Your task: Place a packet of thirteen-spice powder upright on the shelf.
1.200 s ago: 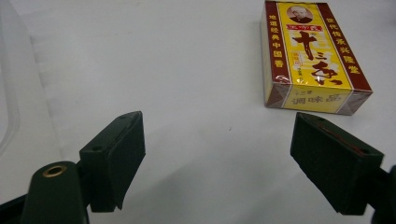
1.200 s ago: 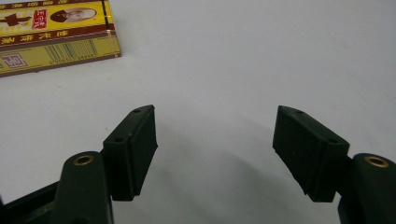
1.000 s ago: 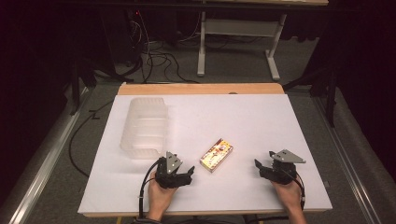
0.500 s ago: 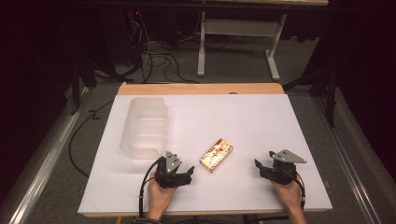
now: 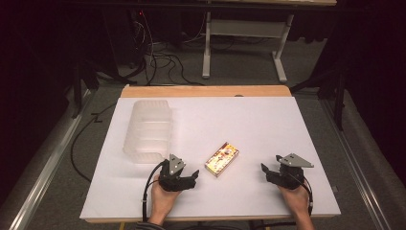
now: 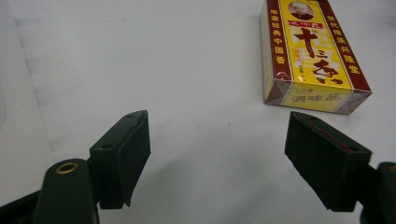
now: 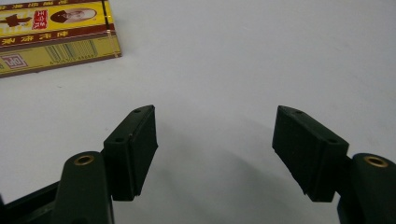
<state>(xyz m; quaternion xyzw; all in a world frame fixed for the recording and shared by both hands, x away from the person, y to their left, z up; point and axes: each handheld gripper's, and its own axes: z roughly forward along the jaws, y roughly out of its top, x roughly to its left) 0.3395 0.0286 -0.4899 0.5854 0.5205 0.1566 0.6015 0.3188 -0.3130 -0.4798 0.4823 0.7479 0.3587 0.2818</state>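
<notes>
Lying flat on the white worktop [image 5: 268, 120], between the two claws: yellow-and-red box [image 5: 222, 158]. Resting near the front edge, left claw [image 5: 190, 178] spread wide and empty, box just beyond its right jaw. Sitting farther off, right claw [image 5: 266, 171] likewise spread, gripping nothing. Standing behind the left claw: clear bin [image 5: 148, 130].

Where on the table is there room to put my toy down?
The far right half is bare, beyond the yellow box and right of the clear plastic bin. The near edge is crowded: left gripper, box, right gripper.
</notes>
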